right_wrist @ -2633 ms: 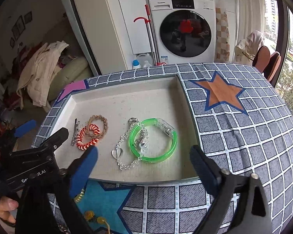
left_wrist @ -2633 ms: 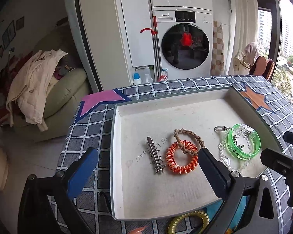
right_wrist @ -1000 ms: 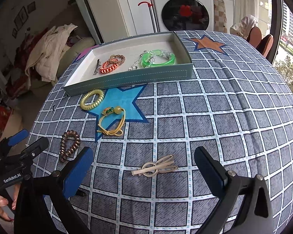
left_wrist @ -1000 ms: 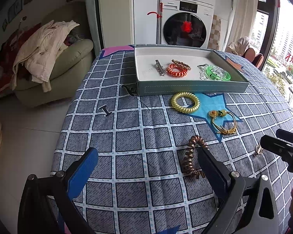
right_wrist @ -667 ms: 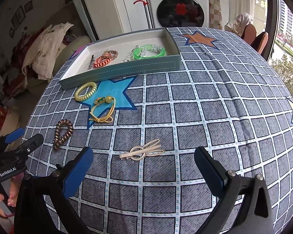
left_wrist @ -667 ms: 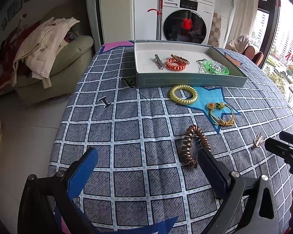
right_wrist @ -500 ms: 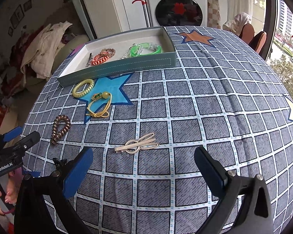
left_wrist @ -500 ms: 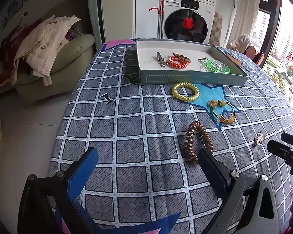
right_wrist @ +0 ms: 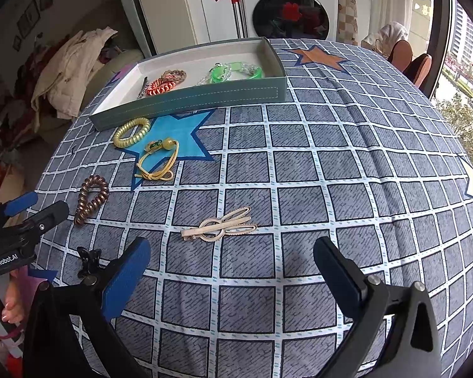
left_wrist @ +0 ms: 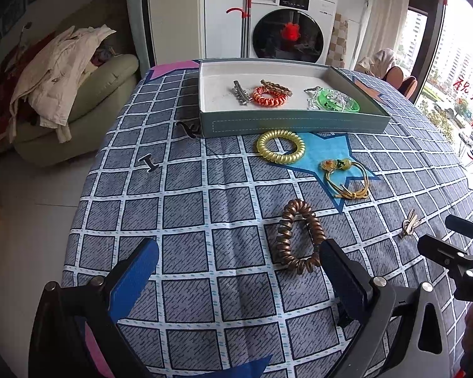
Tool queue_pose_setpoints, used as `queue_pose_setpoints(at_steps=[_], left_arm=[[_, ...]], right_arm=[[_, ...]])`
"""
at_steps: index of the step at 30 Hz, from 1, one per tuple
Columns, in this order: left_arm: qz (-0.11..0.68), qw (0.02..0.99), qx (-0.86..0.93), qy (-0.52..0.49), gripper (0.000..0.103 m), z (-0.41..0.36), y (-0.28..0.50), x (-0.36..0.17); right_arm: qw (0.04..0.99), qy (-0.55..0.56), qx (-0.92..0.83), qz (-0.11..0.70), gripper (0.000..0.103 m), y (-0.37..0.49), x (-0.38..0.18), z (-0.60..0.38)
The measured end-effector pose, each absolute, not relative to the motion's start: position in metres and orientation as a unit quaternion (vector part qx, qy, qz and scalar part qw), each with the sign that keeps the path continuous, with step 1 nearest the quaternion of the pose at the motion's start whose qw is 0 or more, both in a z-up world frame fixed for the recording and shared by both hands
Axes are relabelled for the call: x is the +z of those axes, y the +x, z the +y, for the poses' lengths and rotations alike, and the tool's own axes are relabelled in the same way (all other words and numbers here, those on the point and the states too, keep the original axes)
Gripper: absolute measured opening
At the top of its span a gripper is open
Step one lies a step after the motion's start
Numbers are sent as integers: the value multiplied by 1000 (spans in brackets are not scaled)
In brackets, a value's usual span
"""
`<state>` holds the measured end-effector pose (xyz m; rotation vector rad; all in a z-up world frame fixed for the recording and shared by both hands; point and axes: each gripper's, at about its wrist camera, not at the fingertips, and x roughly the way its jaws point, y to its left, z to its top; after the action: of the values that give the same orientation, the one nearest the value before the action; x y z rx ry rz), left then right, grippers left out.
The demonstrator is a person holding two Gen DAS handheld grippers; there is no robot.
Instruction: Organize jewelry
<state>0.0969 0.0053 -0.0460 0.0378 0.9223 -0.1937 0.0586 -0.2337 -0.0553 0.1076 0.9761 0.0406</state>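
A grey-green tray (left_wrist: 293,124) (right_wrist: 189,102) at the far side holds a metal clip, an orange coil tie (left_wrist: 269,96), a braided tie and a green bangle (left_wrist: 340,102). On the cloth lie a yellow coil tie (left_wrist: 280,146) (right_wrist: 131,131), a yellow cord bracelet (left_wrist: 347,176) (right_wrist: 157,160), a brown coil tie (left_wrist: 299,236) (right_wrist: 91,198) and a beige hair clip (right_wrist: 220,223) (left_wrist: 410,222). My left gripper (left_wrist: 236,277) is open, just short of the brown tie. My right gripper (right_wrist: 231,274) is open, just short of the beige clip.
Small black clips lie on the checked cloth (left_wrist: 149,162) (left_wrist: 186,127) (right_wrist: 88,260). A sofa with clothes (left_wrist: 63,94) stands left of the table. A washing machine (left_wrist: 290,31) stands behind it.
Both grippers have pulled back from over the tray toward the near side of the table, then lowered and moved in toward the brown tie and the beige clip. Both stay open.
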Motion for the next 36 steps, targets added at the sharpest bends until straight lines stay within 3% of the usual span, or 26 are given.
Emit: queue_pose_setpoints(at_steps=[10, 13, 20, 23, 25, 26, 28, 31, 36], left_arm=[[452, 885, -103, 35, 103, -13, 108, -55], [459, 881, -104, 42, 103, -17, 110, -60], [464, 879, -103, 45, 99, -18, 112, -67], [460, 880, -113, 42, 89, -18, 111, -66], [458, 880, -118, 48, 82, -21, 111, -65], [456, 880, -121, 50, 75, -22, 110, -64], [453, 881, -126, 56, 61, -25, 110, -63], [453, 879, -134, 63, 34, -29, 111, -61], [461, 874, -141, 57, 31, -28, 112, -59]], right_arm=[[883, 57, 44, 464, 91, 101, -47, -215], [882, 45, 57, 466, 77, 116, -48, -203], [872, 17, 64, 485, 64, 143, -64, -180], [877, -17, 56, 478, 60, 143, -66, -171], [877, -19, 61, 476, 48, 144, -66, -169], [877, -26, 60, 476, 45, 144, -66, -167], [877, -41, 58, 474, 26, 144, -66, -164], [877, -37, 65, 475, 5, 144, -66, -165], [884, -11, 64, 464, 3, 138, -59, -177]])
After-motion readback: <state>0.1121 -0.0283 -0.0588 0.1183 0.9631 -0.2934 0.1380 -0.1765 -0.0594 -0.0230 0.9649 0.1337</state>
